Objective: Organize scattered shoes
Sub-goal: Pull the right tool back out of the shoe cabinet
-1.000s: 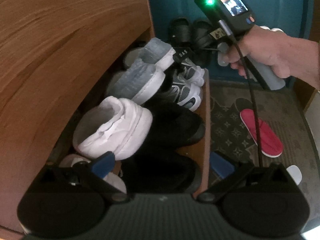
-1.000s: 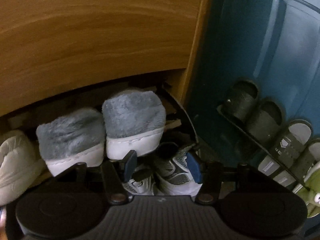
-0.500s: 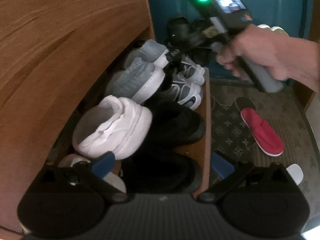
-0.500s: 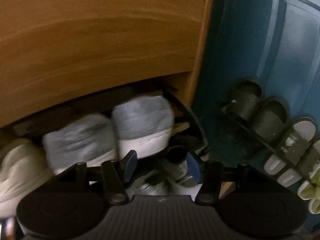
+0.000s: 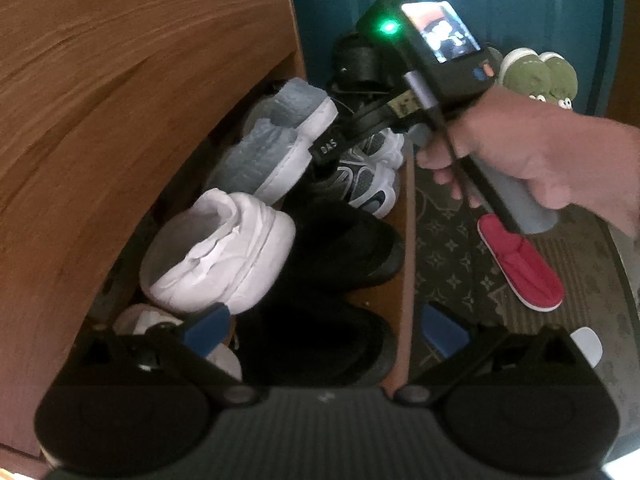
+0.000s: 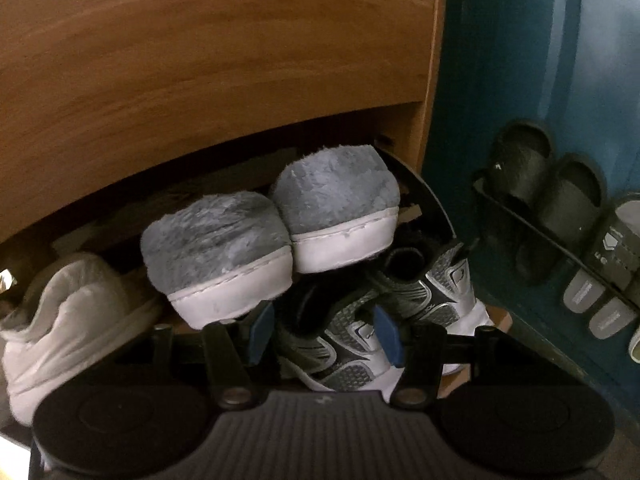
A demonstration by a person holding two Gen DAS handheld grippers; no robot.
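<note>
A low wooden shelf (image 5: 407, 216) holds several shoes: two grey fuzzy slippers (image 5: 276, 148) (image 6: 224, 244), a grey-and-white sneaker pair (image 5: 366, 176) (image 6: 352, 340), a white sneaker (image 5: 224, 248) (image 6: 68, 312) and two black shoes (image 5: 340, 240). My left gripper (image 5: 324, 330) is open and empty above the near black shoe. My right gripper (image 6: 324, 330) is open, its blue pads either side of a grey sneaker's heel. It also shows in the left wrist view (image 5: 328, 148), over the sneakers.
A red slipper (image 5: 520, 268) lies on the patterned mat (image 5: 452, 248). Black sandals (image 6: 532, 184) and grey ones hang in a rack on the teal door (image 6: 520, 60). Green plush slippers (image 5: 538, 76) sit by the door. A wooden cabinet front (image 5: 120, 80) overhangs the shelf.
My right gripper dipped toward the shelf and now sits lower over the grey sneakers, its pads around one heel. My left gripper has stayed put.
</note>
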